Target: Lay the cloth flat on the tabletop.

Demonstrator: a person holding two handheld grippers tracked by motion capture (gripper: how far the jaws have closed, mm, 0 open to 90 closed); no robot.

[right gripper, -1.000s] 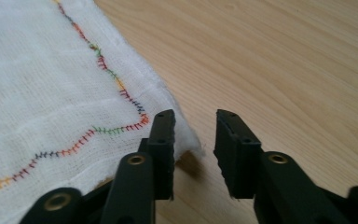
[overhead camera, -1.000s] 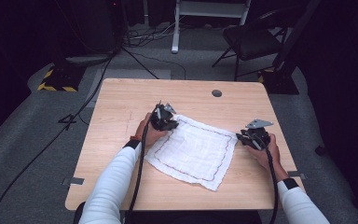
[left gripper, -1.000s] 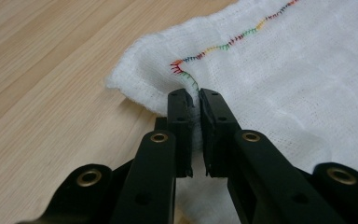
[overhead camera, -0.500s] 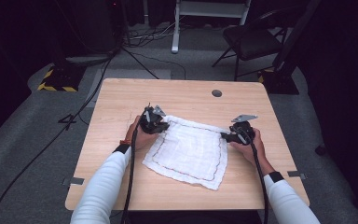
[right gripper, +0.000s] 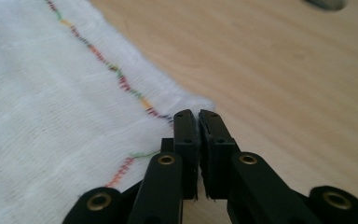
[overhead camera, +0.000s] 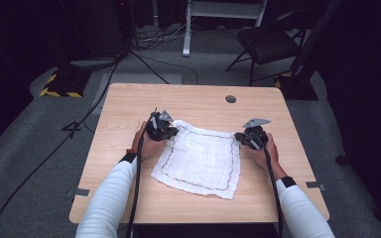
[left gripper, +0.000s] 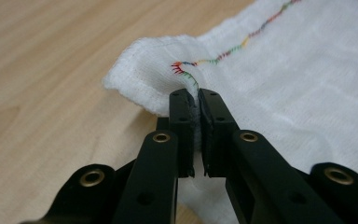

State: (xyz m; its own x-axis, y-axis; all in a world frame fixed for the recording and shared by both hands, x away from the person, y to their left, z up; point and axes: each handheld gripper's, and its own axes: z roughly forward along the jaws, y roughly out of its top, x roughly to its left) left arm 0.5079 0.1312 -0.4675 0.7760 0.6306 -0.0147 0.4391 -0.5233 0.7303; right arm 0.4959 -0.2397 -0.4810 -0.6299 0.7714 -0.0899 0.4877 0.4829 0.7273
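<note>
Both tongs pinch far corners of the cloth (overhead camera: 198, 158).
Close views show left tongs (left gripper: 196, 100) and right tongs (right gripper: 197, 119), just closed, clamped on bunched fabric; high view shows the table (overhead camera: 129, 104).

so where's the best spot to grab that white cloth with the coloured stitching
By its two far corners, one claw each, coming in low from its left and right sides: the white cloth with coloured stitching lies flat, so only hemmed corners give the jaws an edge to pinch.

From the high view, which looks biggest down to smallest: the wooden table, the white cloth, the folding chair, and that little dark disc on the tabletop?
1. table
2. white cloth
3. chair, though it stands farther from the camera, so this rank is unsure
4. dark disc
</note>
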